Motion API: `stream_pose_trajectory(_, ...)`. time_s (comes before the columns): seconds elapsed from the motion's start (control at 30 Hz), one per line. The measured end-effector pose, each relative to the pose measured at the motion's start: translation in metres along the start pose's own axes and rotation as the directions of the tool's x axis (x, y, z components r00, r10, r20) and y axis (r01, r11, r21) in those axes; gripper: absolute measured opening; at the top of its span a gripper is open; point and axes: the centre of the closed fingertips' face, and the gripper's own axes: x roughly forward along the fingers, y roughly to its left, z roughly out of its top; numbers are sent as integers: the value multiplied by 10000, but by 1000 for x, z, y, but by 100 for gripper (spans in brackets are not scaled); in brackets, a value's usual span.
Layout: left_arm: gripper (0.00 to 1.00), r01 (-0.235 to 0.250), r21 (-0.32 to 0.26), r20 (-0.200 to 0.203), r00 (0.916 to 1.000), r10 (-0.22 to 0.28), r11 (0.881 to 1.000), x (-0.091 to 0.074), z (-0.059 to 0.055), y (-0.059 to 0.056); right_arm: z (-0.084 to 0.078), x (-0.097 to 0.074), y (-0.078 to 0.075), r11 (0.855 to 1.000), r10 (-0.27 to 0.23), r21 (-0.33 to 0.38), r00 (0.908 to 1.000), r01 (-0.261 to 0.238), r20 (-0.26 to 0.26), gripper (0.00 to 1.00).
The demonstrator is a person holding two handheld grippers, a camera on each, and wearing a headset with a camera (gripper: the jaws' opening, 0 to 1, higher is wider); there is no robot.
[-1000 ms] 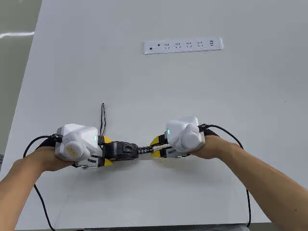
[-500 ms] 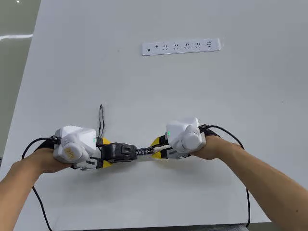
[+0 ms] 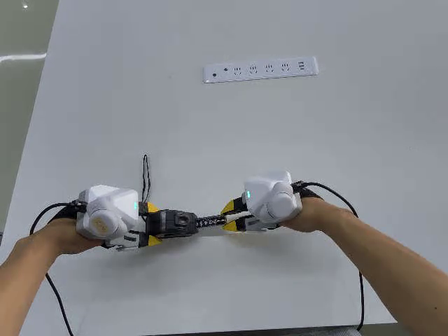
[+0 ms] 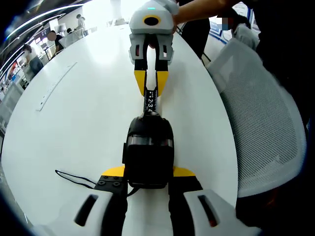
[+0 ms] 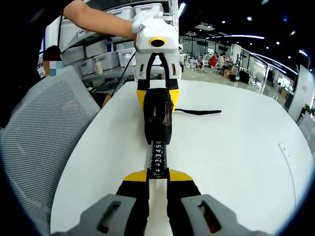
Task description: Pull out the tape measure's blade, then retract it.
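The tape measure (image 5: pixel 158 115) has white numerals printed along its dark blade (image 5: pixel 157 156). In the lower centre of the right gripper view they read 2 3 4 5 6. In the upper centre of the left gripper view, 2 3 4 can be read.

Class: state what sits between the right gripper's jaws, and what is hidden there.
The blade of the tape measure, numbers showing, runs into the right gripper, whose jaws close on it. Its end hook is covered by the jaws.
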Motion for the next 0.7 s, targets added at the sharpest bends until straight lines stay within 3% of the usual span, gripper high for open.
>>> stream_pose_trajectory(0.7,28,5,8,-73,10000,-5,10000,-1,-1,-1,-3,-7,2,9999,27,126,10000,-28,76,10)
